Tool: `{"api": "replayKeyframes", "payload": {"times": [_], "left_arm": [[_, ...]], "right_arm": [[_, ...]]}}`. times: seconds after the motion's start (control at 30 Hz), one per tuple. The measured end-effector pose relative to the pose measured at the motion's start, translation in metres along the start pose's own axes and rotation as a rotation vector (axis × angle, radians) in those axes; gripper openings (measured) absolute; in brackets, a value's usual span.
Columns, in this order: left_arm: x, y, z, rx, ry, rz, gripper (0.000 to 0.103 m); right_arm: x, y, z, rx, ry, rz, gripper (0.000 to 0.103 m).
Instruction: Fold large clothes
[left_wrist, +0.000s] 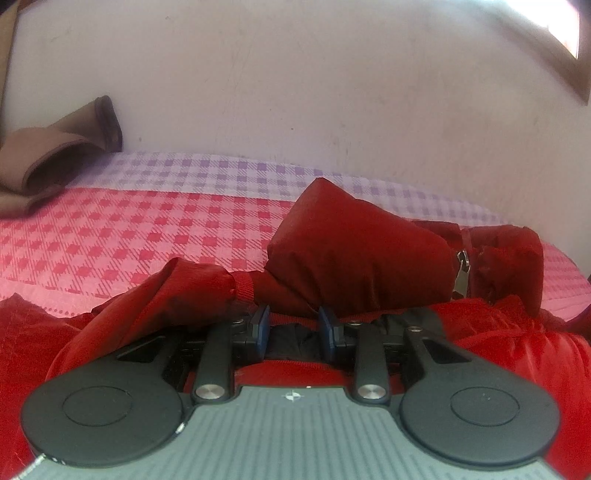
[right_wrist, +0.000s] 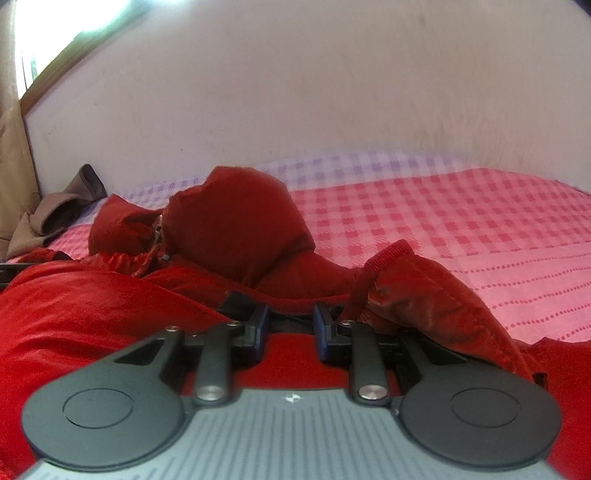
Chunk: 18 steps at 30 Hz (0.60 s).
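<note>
- A red puffy jacket (left_wrist: 354, 243) lies crumpled on a bed whose checked bedspread (left_wrist: 155, 236) is pink up close and pale purple by the wall. Its hood (right_wrist: 236, 218) stands up in a lump near the middle, with the zip pull (left_wrist: 462, 258) just beside it.
- The left claw (left_wrist: 293, 325) sits low in the fabric with its blue-tipped fingers apart. Dark lining and a red hem lie in the gap, not pinched.
- The right claw (right_wrist: 290, 323) is likewise spread, with the ribbed hem (right_wrist: 295, 301) running just ahead of its tips and a loose flap of jacket draped against its right finger.
- Judgement: the step in hand looks like taking hold of the hem at two spots so the jacket can be lifted and spread flat.
- To do it well, push each claw forward until the hem sits fully between the pads, then close on one layer only.
- Catching the lining along with the shell would likely drag hidden folds along.
- Once held, drawing the two claws apart should pull the edge taut before laying it down.
- A brown garment (left_wrist: 55, 158) lies at the far left corner of the bed, well apart from the jacket.
</note>
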<state>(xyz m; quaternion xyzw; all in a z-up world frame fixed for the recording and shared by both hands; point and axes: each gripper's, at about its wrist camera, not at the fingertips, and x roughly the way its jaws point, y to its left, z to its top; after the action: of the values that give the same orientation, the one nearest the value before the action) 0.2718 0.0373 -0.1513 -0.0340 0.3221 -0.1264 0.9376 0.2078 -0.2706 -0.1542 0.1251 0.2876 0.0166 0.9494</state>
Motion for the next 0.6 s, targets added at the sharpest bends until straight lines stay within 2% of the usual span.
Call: {"api": "replayKeyframes", "payload": {"times": [0.07,0.17,0.27,0.37,0.43,0.6], "left_arm": [[0.000,-0.001,0.000,0.010,0.000,0.007,0.034],[-0.002,-0.002,-0.001,0.018,-0.002,0.012,0.034],[-0.002,-0.003,-0.001,0.019,-0.003,0.013,0.034],[-0.003,-0.003,-0.001,0.019,-0.004,0.011,0.034],[-0.003,-0.002,-0.001,0.013,-0.006,0.006,0.034],[-0.005,0.003,0.000,-0.019,-0.015,-0.014,0.034]], "right_arm": [[-0.009,-0.004,0.004,0.031,-0.004,0.010,0.026],[-0.042,0.011,0.014,-0.003,-0.088,-0.004,0.029],[-0.067,0.047,0.022,-0.122,-0.137,0.087,0.029],[-0.058,0.081,0.020,-0.228,-0.066,0.163,0.028],[-0.045,0.096,0.012,-0.301,-0.042,0.142,0.028],[-0.016,0.083,0.003,-0.251,0.016,0.132,0.025]]}}
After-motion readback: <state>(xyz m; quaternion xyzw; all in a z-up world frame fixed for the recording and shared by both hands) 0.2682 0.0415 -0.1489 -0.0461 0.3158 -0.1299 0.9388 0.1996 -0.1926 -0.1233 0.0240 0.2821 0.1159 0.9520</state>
